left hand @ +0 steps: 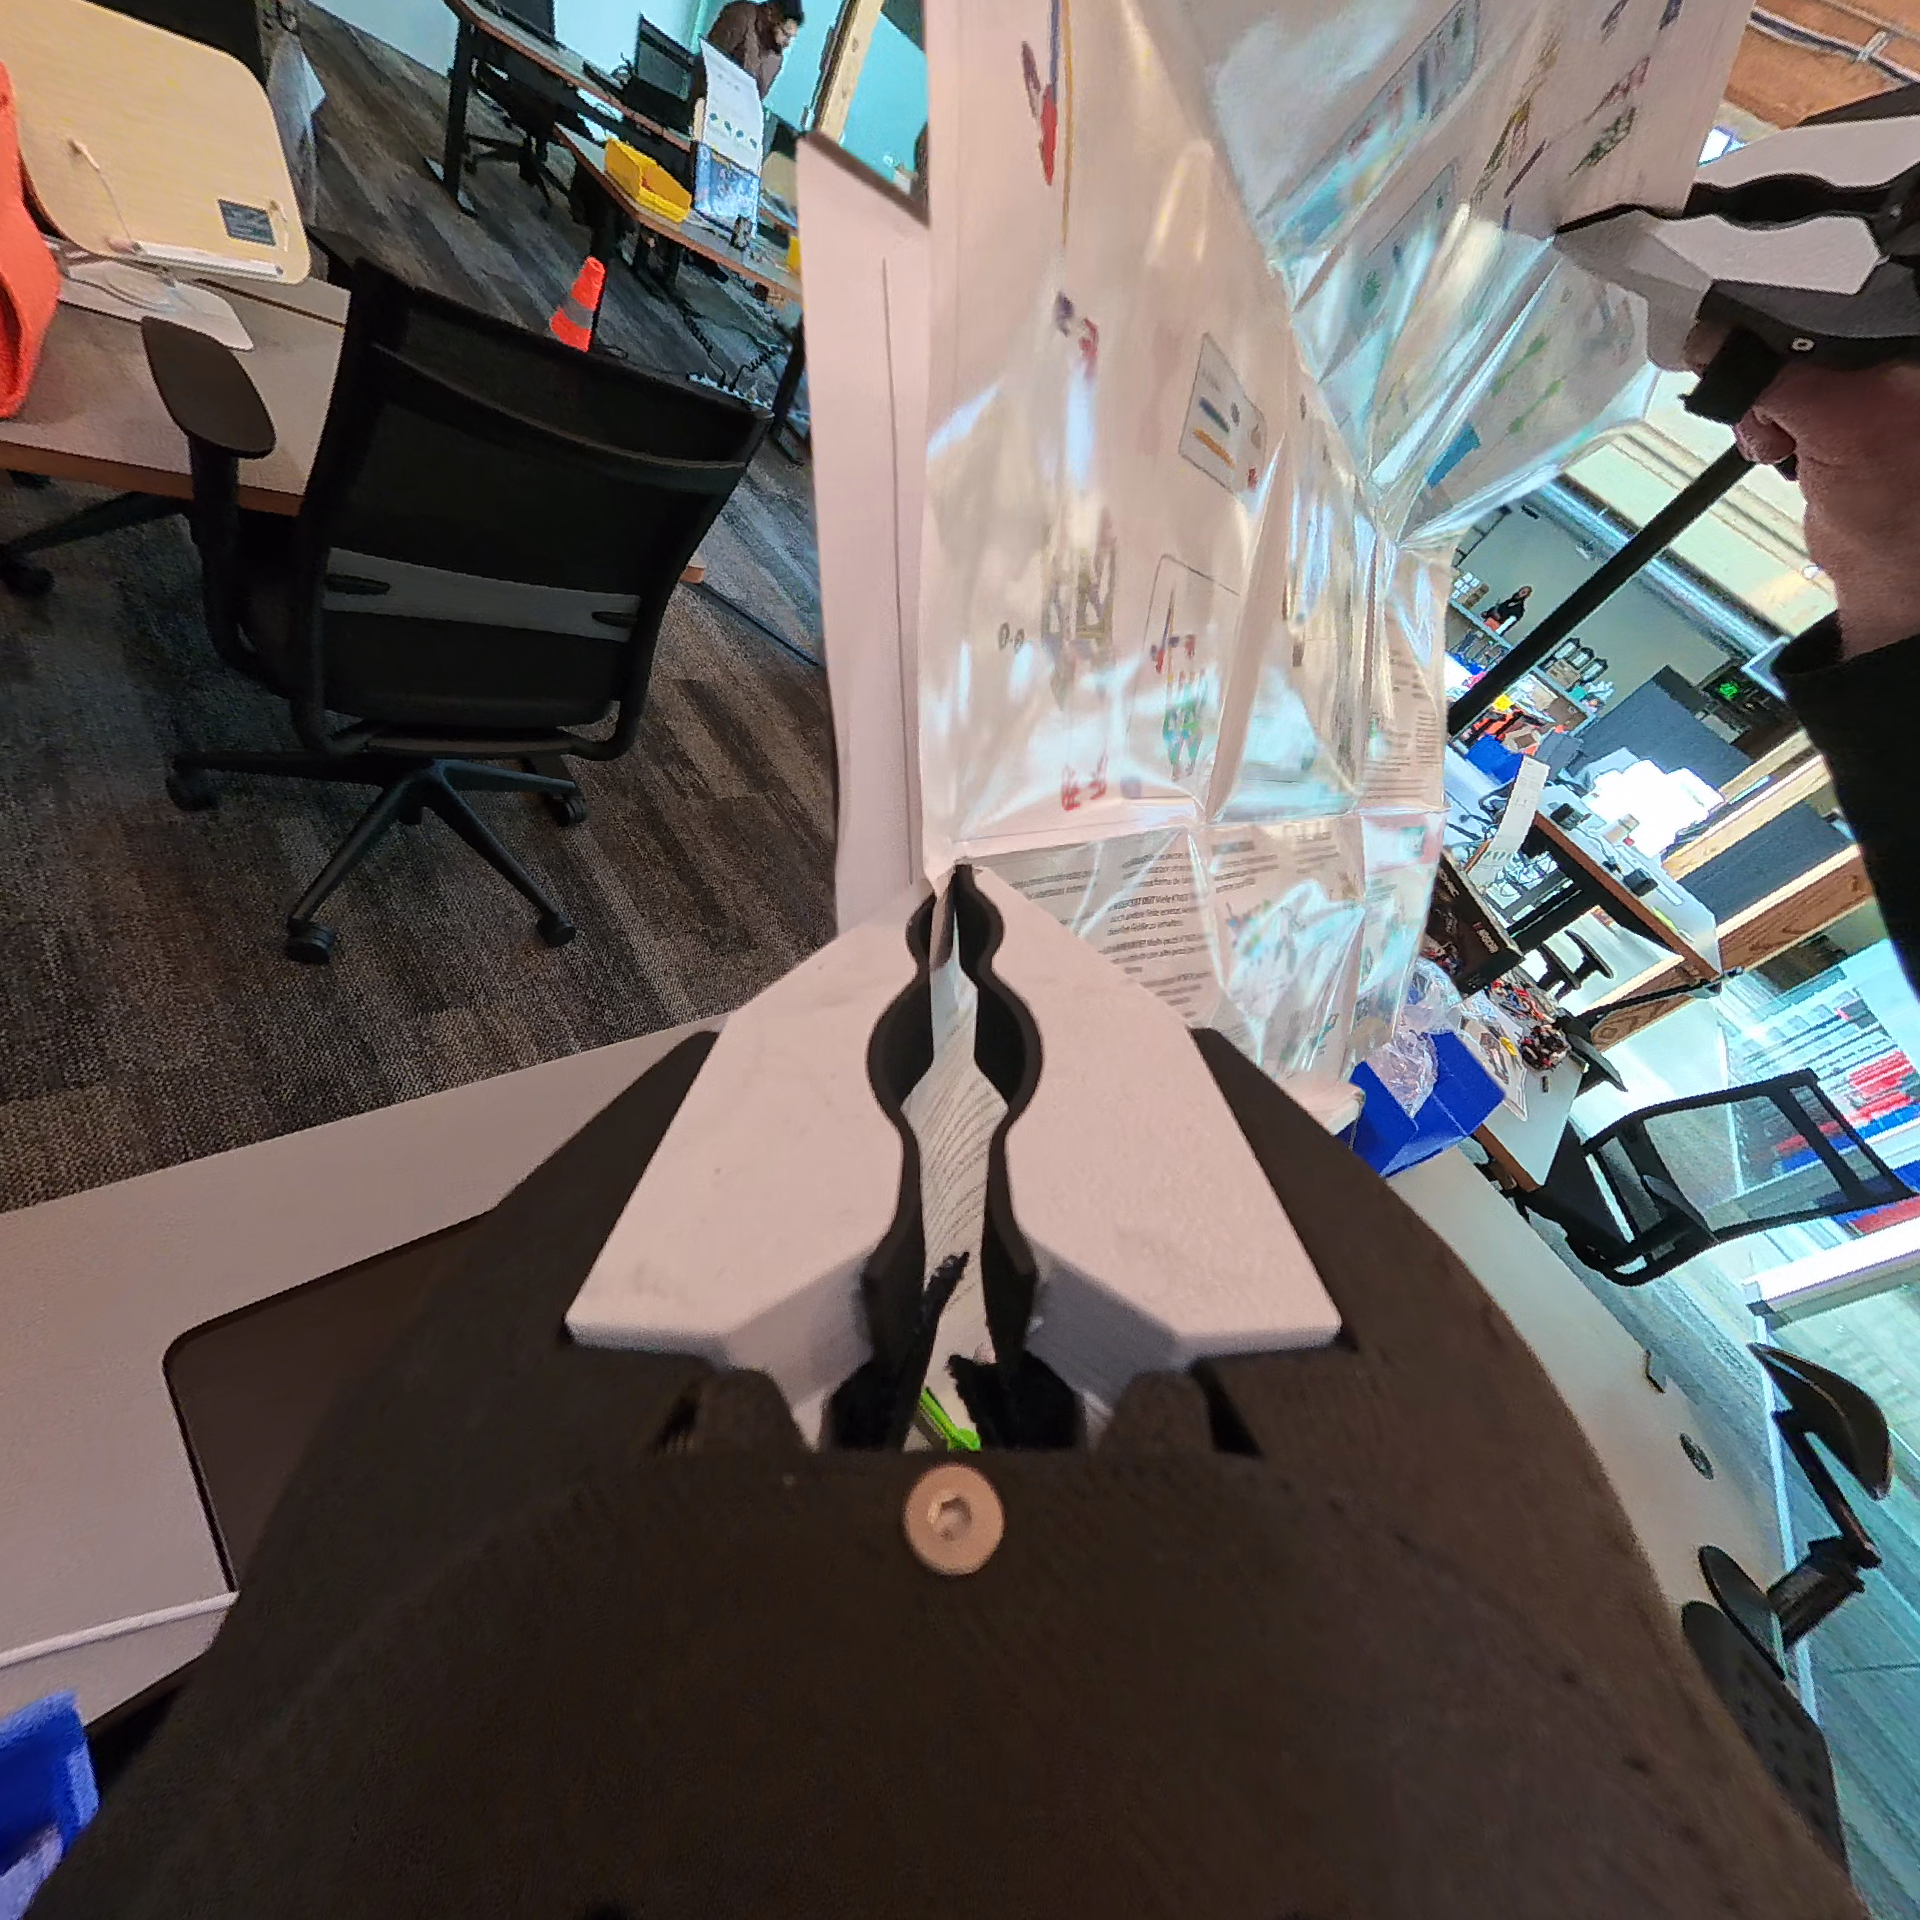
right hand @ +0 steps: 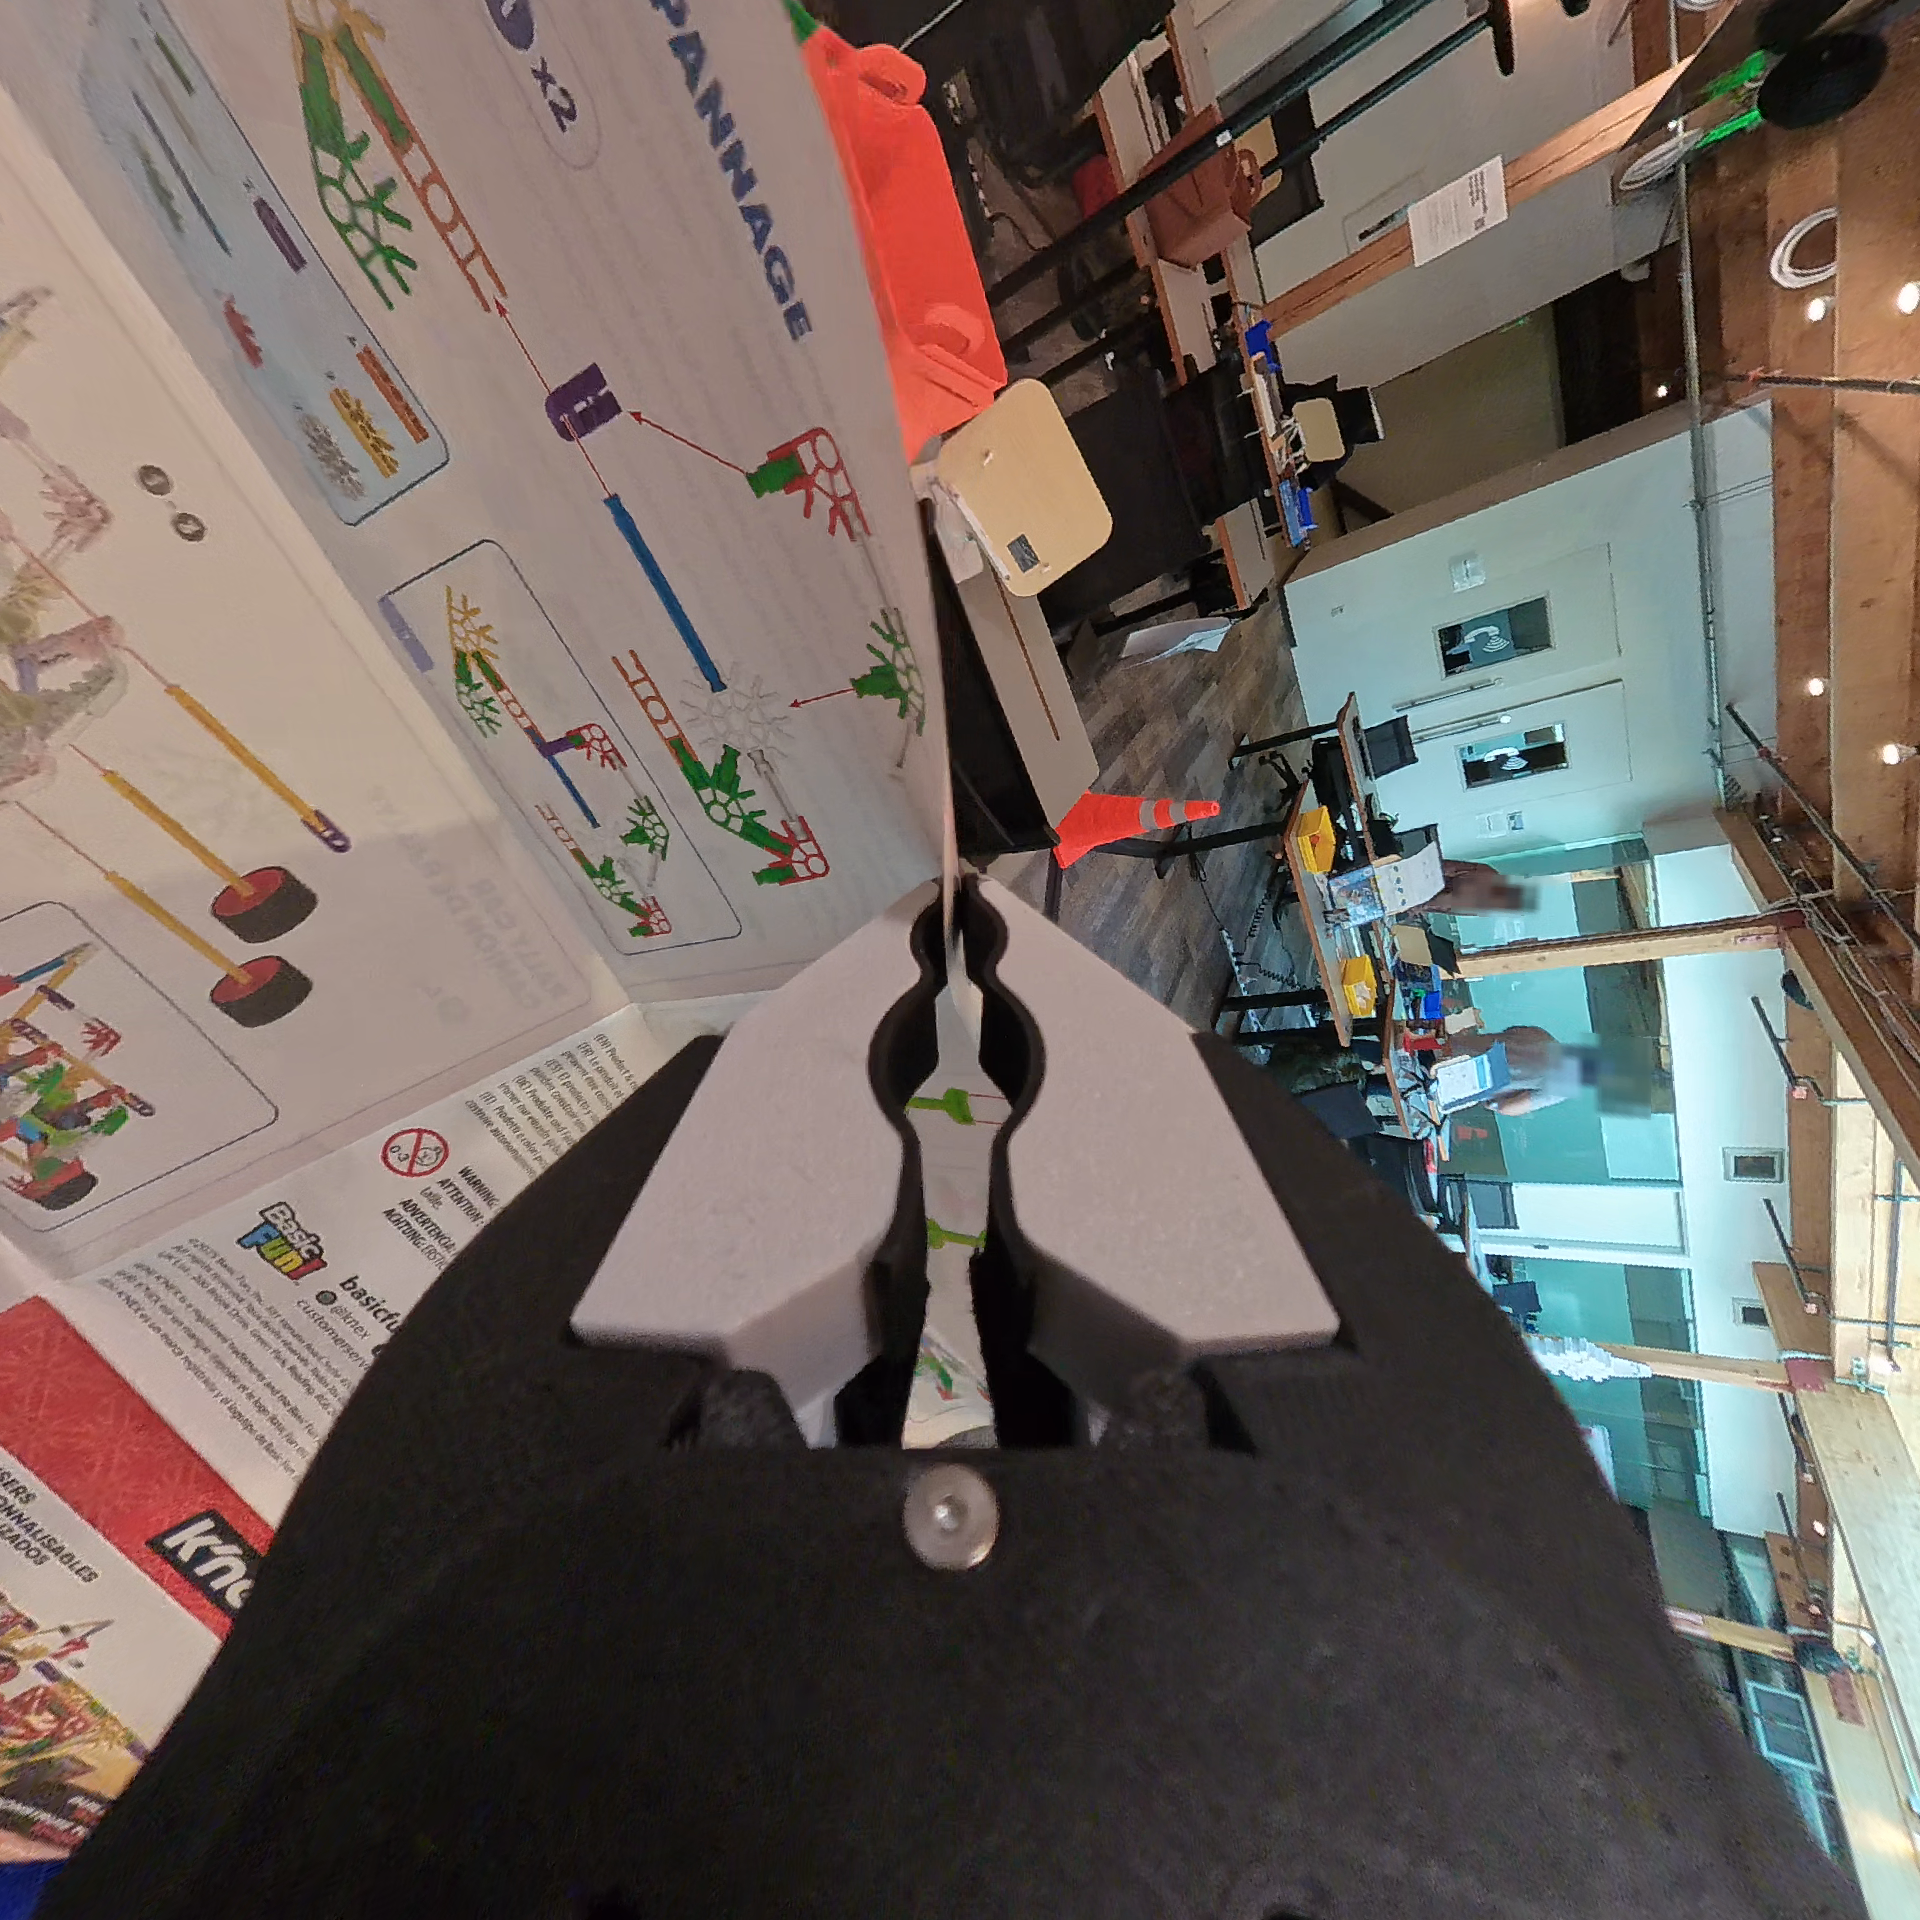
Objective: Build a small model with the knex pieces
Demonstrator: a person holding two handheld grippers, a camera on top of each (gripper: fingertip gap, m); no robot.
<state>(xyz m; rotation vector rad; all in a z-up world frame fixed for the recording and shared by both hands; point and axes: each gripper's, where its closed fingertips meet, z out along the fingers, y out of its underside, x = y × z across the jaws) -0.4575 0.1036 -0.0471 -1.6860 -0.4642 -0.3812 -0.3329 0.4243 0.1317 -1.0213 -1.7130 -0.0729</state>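
A large glossy folded instruction sheet with coloured building-toy diagrams hangs in the air between both grippers. My left gripper is shut on the sheet's lower edge, which runs down between the jaws. The right gripper shows at the upper right of the left wrist view, clamped on the sheet's far corner, held by a hand. In the right wrist view the sheet fills the left side, and my right gripper is shut on its edge.
A black office chair stands on the grey carpet to the left. A white table lies below my left gripper, with a blue bin on it. Orange cones, desks with yellow bins and people stand farther off. My hands' fingertips stand some 40 cm from each other.
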